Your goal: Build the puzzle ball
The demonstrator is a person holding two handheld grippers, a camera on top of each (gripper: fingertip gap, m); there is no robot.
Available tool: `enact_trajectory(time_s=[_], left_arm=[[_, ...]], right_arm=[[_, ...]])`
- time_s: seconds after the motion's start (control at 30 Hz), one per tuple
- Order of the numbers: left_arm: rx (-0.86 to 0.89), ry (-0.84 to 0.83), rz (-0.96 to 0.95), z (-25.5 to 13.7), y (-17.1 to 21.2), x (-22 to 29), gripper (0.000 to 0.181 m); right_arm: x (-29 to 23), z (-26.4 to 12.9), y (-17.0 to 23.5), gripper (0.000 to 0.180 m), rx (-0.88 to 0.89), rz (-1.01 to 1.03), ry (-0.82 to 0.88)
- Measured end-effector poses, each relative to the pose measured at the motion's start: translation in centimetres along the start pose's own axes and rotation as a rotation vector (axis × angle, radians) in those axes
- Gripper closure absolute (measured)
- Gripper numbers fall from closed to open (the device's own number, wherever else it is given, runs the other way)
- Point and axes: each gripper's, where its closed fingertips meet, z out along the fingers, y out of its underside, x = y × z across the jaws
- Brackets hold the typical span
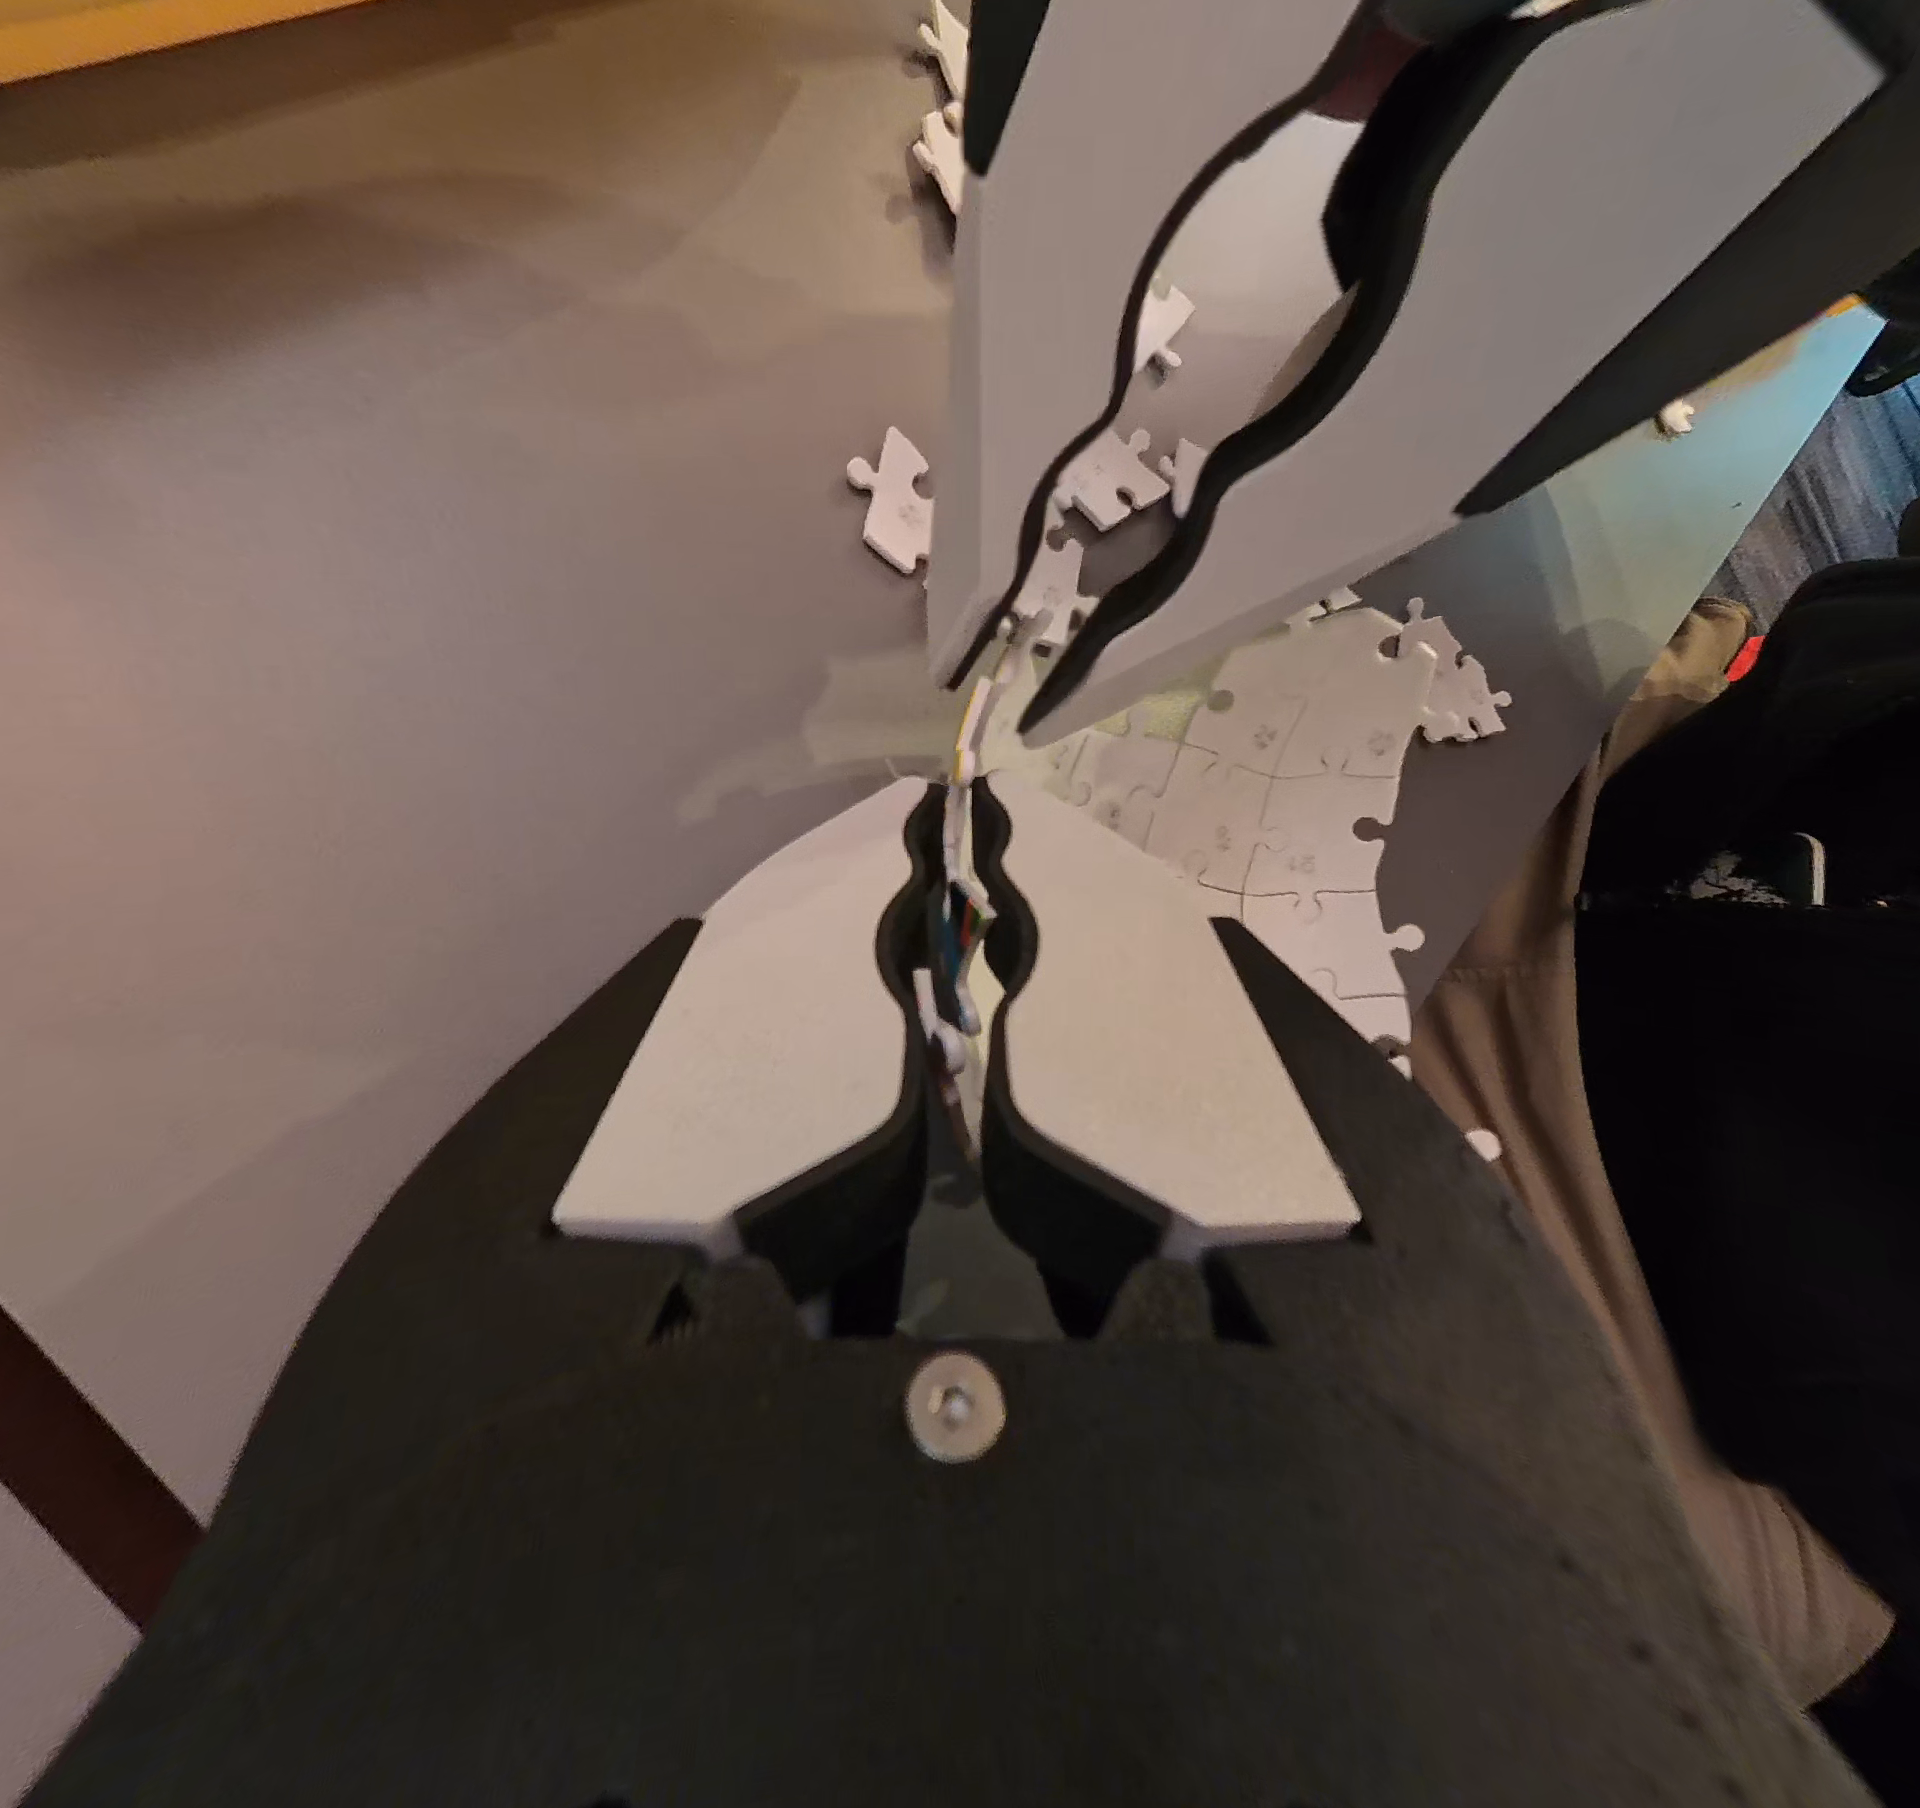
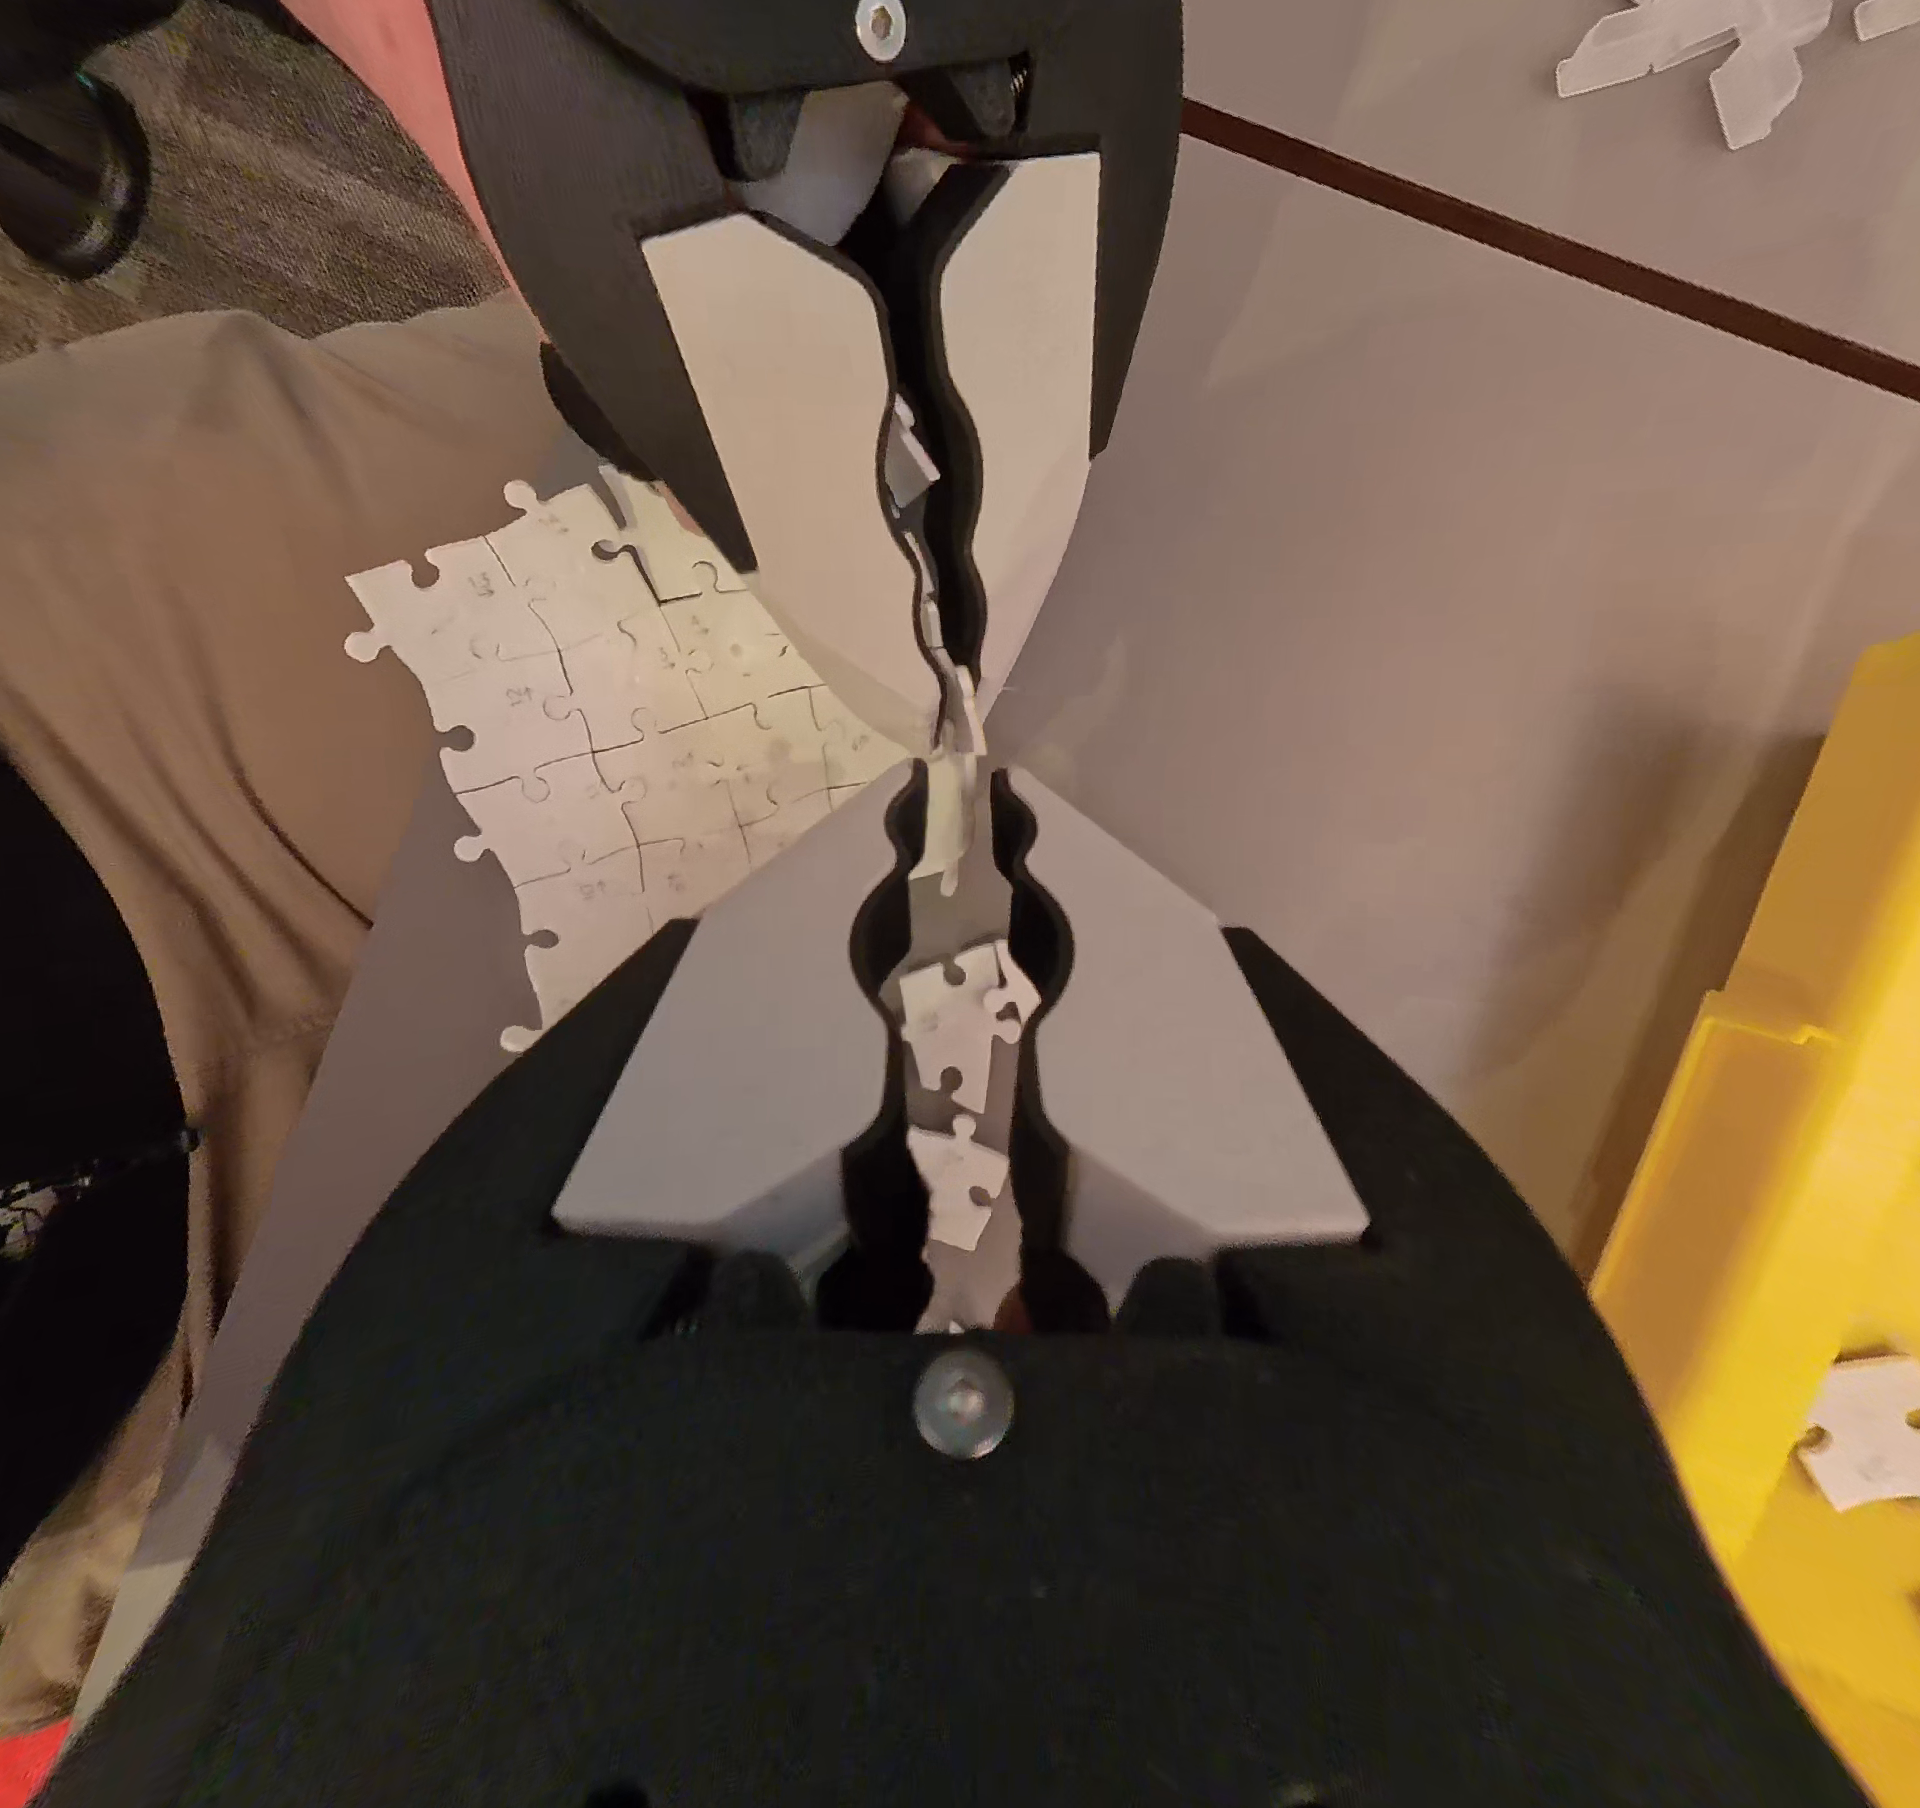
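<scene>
Left gripper [image 1: 961, 802]: fingers pinched on a puzzle piece [image 1: 958, 828] seen edge-on, white with a coloured face, running down the narrow gap between them.
Right gripper [image 2: 951, 782]: fingers clenched on a second white piece [image 2: 951, 813], its tip meeting the left gripper's piece where the two sets of tips come together (tip to tip, above the table).
Joined section [image 2: 623, 719]: a curved sheet of interlocked white pieces, backs up with small printed marks, lying on the grey table [image 1: 416, 615] just beside the grippers and by the person's tan sleeve [image 2: 208, 511].
Loose pieces [image 1: 894, 511]: scattered white backs on the table beyond the right gripper.
Yellow bin [image 2: 1766, 1135]: at the table edge, one white piece inside.
Clear plastic bits [image 2: 1714, 44]: a small heap, well apart from the rest.
</scene>
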Motion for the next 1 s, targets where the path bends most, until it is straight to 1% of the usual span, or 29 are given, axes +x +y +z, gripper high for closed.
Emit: enact_trajectory(time_s=[0.17,0.2,0.27,0.8,1.0], left_arm=[[0.011,0.003,0.005,-0.03,-0.17,0.05,0.176],[0.014,0.005,0.005,-0.04,-0.23,0.10,0.176],[0.010,0.003,0.009,-0.04,-0.18,0.10,0.176],[0.012,0.005,0.021,-0.21,-0.15,0.19,0.176],[0.017,0.009,0.021,-0.27,-0.17,0.23,0.176]], right_arm=[[-0.20,0.31,0.41,0.171,0.002,0.019,-0.026],[-0.23,0.42,0.44,0.175,0.004,0.022,-0.029],[-0.35,0.63,0.49,0.178,0.009,0.027,-0.037],[-0.56,0.62,0.31,0.180,0.073,0.123,-0.093],[-0.64,0.64,0.26,0.180,0.121,0.185,-0.148]])
